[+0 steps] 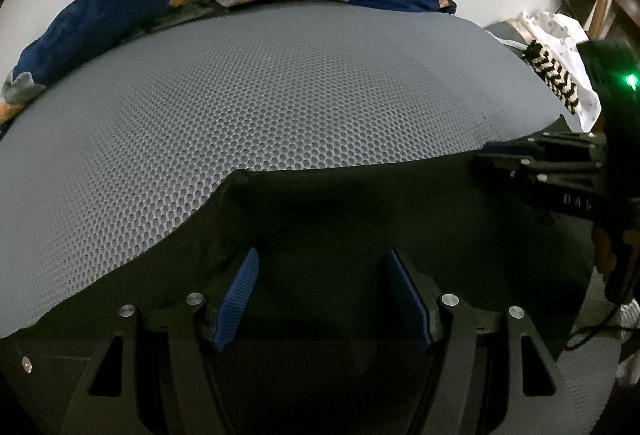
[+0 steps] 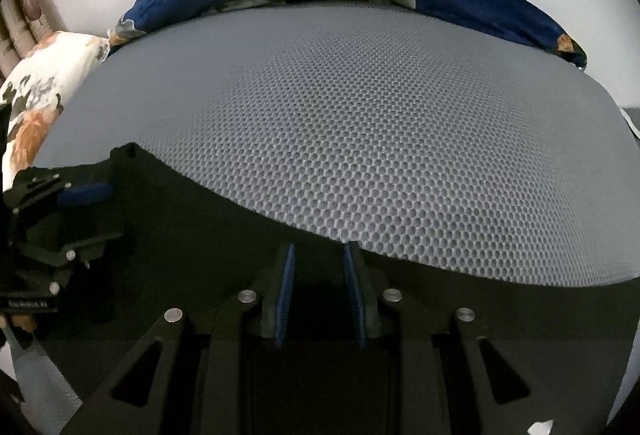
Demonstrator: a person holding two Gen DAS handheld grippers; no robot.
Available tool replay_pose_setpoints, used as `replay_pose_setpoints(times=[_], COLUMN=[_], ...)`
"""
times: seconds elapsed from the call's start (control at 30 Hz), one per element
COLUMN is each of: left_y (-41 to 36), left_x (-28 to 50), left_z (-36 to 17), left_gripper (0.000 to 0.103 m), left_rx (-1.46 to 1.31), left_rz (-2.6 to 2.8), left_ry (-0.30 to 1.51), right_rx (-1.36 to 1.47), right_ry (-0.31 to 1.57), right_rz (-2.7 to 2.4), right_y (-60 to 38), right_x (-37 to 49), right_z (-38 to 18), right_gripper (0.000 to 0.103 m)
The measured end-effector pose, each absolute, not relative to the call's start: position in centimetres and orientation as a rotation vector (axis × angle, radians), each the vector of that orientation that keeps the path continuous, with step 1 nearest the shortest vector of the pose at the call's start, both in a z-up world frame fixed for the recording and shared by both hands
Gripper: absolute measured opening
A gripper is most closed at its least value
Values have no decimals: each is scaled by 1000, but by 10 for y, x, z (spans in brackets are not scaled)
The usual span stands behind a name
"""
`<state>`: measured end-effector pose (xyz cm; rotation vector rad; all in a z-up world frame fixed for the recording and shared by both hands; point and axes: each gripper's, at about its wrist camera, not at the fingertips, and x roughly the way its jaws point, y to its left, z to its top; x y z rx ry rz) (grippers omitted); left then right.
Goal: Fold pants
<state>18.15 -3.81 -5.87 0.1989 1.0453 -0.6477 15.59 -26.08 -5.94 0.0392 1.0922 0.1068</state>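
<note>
Left wrist view shows black pants (image 1: pixel 360 219) lying flat on the grey mesh mattress (image 1: pixel 260 107), left gripper (image 1: pixel 322 299) with jaws apart above them, right gripper (image 2: pixel 319 295) narrower but empty; the cloth seems soft, light, best pinched at its edge.

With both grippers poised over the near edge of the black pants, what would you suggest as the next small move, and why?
Probably lower both and close on the fabric edge. The left gripper and right gripper stand open over the black pants, which lie flat on the grey mesh mat, with nothing pinched yet.
</note>
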Motion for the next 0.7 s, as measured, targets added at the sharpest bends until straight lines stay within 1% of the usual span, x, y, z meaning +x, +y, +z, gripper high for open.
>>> replay_pose_setpoints(times=[0.1,0.23,0.5,0.57,0.6,0.63,0.7], left_y=[-29,-6,41,49,53,55,59], left_x=[175,157,131,124,120,116,111], left_z=[-51,-37,-51,-45,-39,-35,-38], left_gripper=[67,67,67,67,67,67,67], left_rx=[159,168,192,157,137,140,185], left_rz=[-643,-617,-546,-553,-558,-542,-506], left_ry=[1059,1025,1069,1069,1063,1054,1069], right_rx=[64,74,102,122,125,116,107], right_ry=[1075,1071,1082,1069,1065,1071,1085], right_rz=[117,121,59,53,52,45,33], right_y=[-263,-267,-300,-308,-311,-312,-315], right_x=[149,128,94,86,82,80,75], right_z=[-52,-47,-50,-47,-45,-44,-46], right_gripper=[25,25,25,25,26,30,31])
